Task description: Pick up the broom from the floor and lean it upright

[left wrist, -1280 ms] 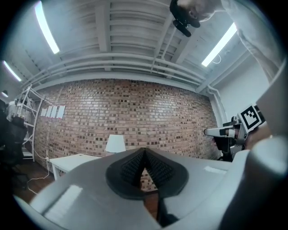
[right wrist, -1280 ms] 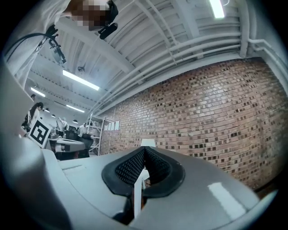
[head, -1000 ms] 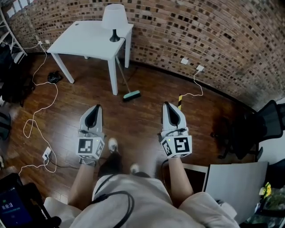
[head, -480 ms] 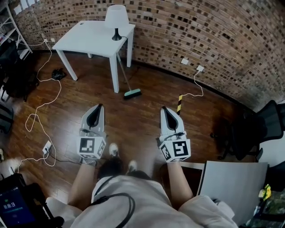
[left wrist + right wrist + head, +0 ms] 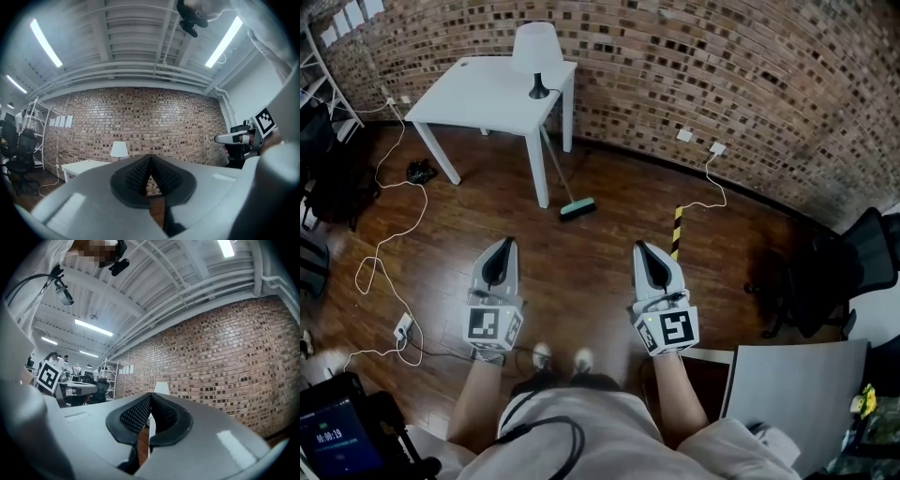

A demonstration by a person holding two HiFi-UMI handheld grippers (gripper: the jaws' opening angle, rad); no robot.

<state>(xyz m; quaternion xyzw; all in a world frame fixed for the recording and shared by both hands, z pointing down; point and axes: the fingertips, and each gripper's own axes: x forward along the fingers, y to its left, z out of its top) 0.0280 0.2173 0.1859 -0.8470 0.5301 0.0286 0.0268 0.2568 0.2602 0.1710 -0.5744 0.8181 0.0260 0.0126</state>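
The broom (image 5: pixel 565 181) stands leaning against the white table (image 5: pixel 487 92), its teal head (image 5: pixel 577 208) on the wooden floor and its thin handle running up to the table's corner. Both grippers hang level in front of me, well short of the broom. My left gripper (image 5: pixel 502 244) is shut with nothing in it; in the left gripper view its tips (image 5: pixel 150 158) meet. My right gripper (image 5: pixel 641 247) is shut and empty too, its tips (image 5: pixel 150 396) touching in the right gripper view.
A white lamp (image 5: pixel 535 53) stands on the table. White cables (image 5: pixel 380 246) and a power strip (image 5: pixel 402 327) lie on the floor at left. A yellow-black striped strip (image 5: pixel 677 230) lies ahead of my right gripper. Office chair (image 5: pixel 834 277) and a grey board (image 5: pixel 787 386) at right.
Both grippers have drawn back toward me a little, and the view has shifted slightly; the broom stays leaning on the table.
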